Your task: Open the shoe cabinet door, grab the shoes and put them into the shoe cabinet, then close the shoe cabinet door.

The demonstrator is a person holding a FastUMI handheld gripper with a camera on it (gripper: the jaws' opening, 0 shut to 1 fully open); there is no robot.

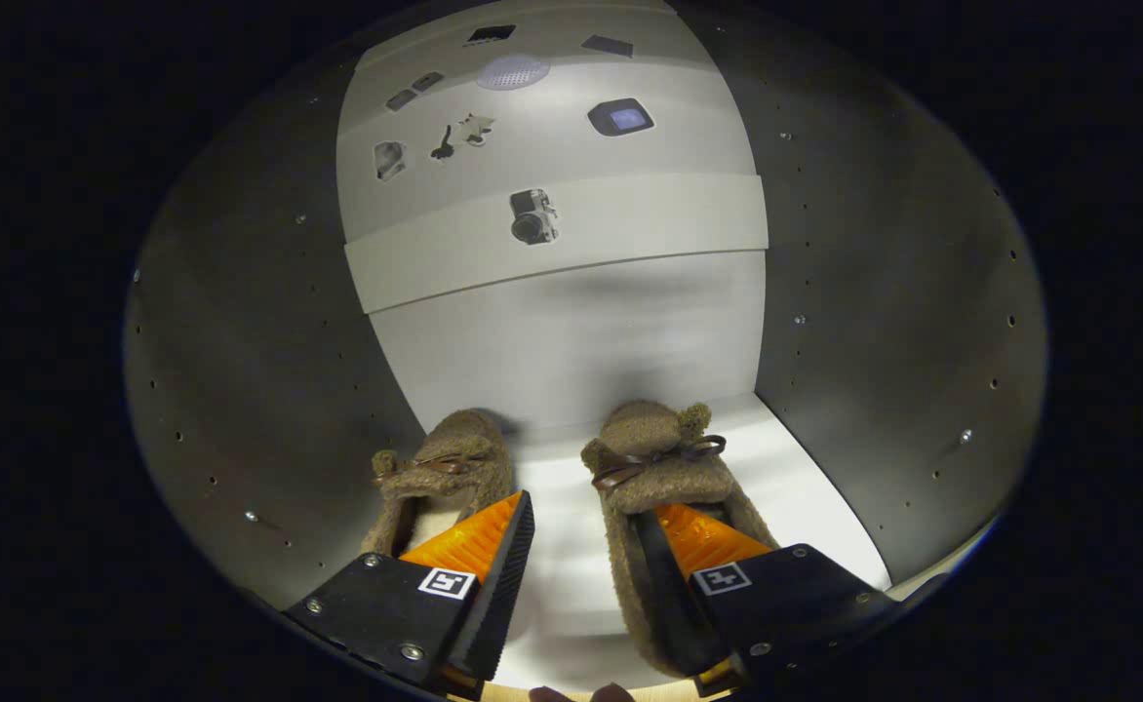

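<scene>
Inside the shoe cabinet (884,322), on its white bottom shelf (571,546), two brown fuzzy slippers sit side by side with their toes pointing toward the far back panel (581,341). The left slipper (445,468) lies near the grey left side wall, and the right slipper (654,458) lies a little nearer the right wall; each has a dark ribbon bow (645,460) across its top. A strip of bare shelf separates them.

The gripper (581,526) is spread wide, pinching nothing. Its left finger (479,546), orange with a black ribbed pad, overlaps the near part of the left slipper. Its right finger (703,536) reaches over the opening of the right slipper. Whether either finger touches a slipper cannot be told.

Farther up, the pale front edge of a shelf (630,239) crosses the cabinet, and above it the back panel carries small printed pictures, among them a camera (532,216). Small holes dot both grey side walls.
</scene>
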